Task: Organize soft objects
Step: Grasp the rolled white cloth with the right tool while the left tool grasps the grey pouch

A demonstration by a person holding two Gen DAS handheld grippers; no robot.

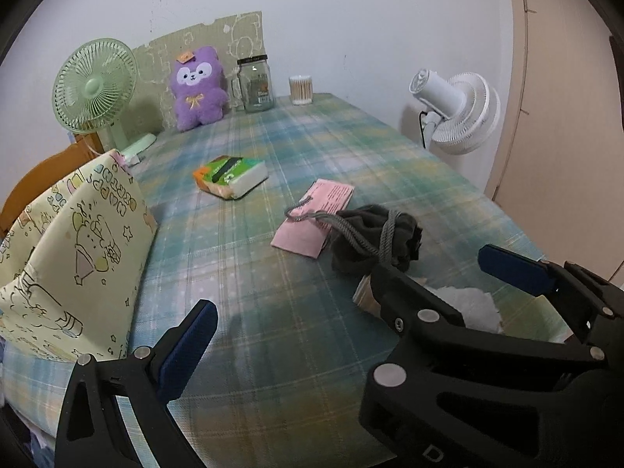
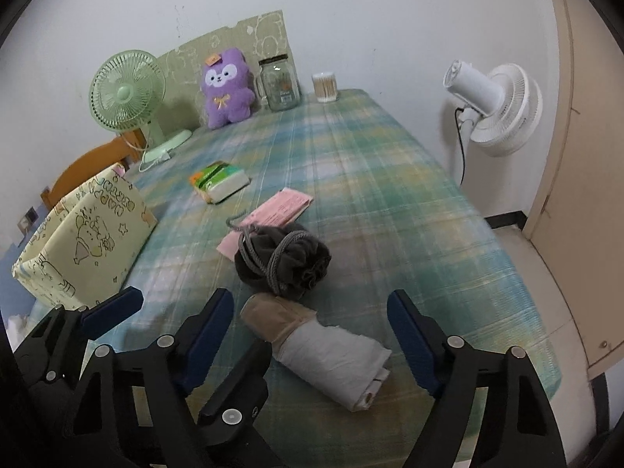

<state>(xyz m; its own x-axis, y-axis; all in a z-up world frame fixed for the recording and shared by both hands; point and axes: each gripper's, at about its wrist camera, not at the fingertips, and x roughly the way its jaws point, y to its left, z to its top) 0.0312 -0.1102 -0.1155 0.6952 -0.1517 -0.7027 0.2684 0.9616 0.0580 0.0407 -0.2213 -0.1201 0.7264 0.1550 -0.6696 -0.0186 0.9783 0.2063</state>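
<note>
A rolled white cloth with a tan end lies on the plaid-covered table, near its front edge. My right gripper is open and straddles the roll, its blue pads standing clear of the roll on both sides. Just beyond the roll sits a dark grey drawstring pouch, which also shows in the left wrist view. My left gripper is open over bare cloth just left of the roll, with nothing between its fingers. A yellow cartoon-print fabric box stands at the left edge.
A pink paper lies partly under the pouch, and a tissue pack sits mid-table. Along the far wall stand a green fan, a purple plush, a glass jar and a cotton swab tub. A white fan stands off the right edge.
</note>
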